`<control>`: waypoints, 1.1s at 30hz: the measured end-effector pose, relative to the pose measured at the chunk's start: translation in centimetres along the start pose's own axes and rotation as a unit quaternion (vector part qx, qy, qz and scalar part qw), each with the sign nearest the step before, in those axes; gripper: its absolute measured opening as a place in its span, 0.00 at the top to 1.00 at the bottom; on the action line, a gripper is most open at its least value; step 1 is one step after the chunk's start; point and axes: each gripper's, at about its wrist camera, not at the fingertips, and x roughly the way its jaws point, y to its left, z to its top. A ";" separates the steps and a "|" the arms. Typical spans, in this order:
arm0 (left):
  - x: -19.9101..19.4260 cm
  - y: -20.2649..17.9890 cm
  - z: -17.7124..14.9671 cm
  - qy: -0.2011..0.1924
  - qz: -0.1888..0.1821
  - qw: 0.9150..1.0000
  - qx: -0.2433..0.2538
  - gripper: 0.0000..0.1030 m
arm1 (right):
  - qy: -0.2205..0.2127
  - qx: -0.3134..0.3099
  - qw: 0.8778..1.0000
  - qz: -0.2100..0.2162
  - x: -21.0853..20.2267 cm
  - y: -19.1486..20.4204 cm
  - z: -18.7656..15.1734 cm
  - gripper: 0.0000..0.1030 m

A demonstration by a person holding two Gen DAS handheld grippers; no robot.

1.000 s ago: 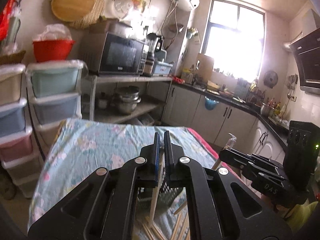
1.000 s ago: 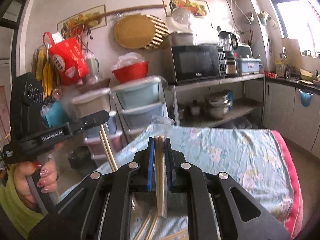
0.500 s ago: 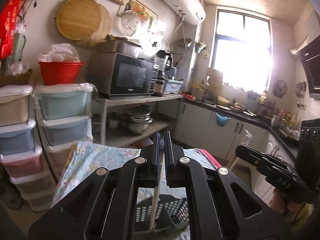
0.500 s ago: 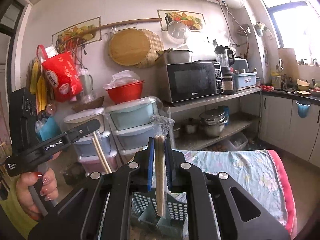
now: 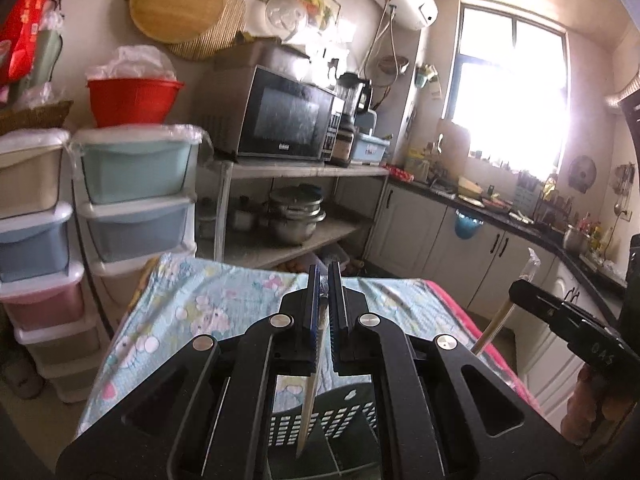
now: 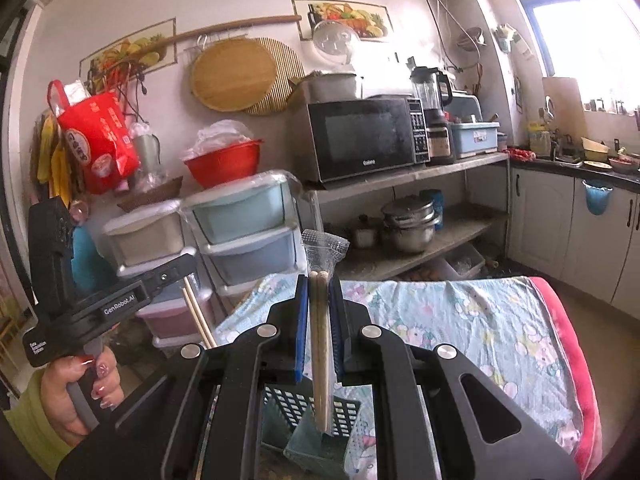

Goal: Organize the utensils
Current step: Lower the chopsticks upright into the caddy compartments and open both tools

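A table (image 5: 192, 300) covered with a pale blue floral cloth is seen in both wrist views, with stacked pastel drawer units (image 5: 136, 200) and a microwave (image 5: 288, 116) on a shelf rack behind it. A dark perforated utensil basket (image 5: 320, 420) is seen on the table directly below both grippers; in the right wrist view a teal compartment (image 6: 308, 444) is seen at its front.

The left gripper (image 5: 325, 320) is held level above the basket, pointed toward the far end of the table, and is clamped on bare wooden chopsticks (image 5: 310, 392) that hang tip-down toward the basket. In the right wrist view it is seen at left, gripped by a hand (image 6: 80, 392) with painted nails.

The right gripper (image 6: 319, 320) is held likewise, level over the basket, closed on a wrapped chopstick pair (image 6: 320, 360) kept nearly vertical, the clear wrapper (image 6: 325, 248) sticking up above the fingers (image 6: 301, 320) and the lower ends hanging over the basket. Whether either pair touches the basket cannot be told.
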 end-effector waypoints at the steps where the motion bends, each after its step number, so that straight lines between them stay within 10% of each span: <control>1: 0.3 0.0 -0.4 0.004 0.003 1.000 0.002 0.98 | 0.003 0.000 1.000 -0.001 0.2 0.0 -0.3 0.90; 12: 2.4 0.5 -3.3 0.037 0.013 0.999 0.009 0.98 | 0.029 0.009 1.000 0.002 1.8 0.0 -2.4 0.89; 21: 2.5 0.8 -4.4 0.047 0.009 0.999 0.012 0.98 | 0.036 0.017 0.999 -0.005 1.4 -0.3 -3.3 0.62; 33: 1.2 1.2 -5.1 0.049 0.007 0.999 0.001 0.48 | 0.038 0.032 0.999 -0.021 -0.5 -1.2 -4.4 0.49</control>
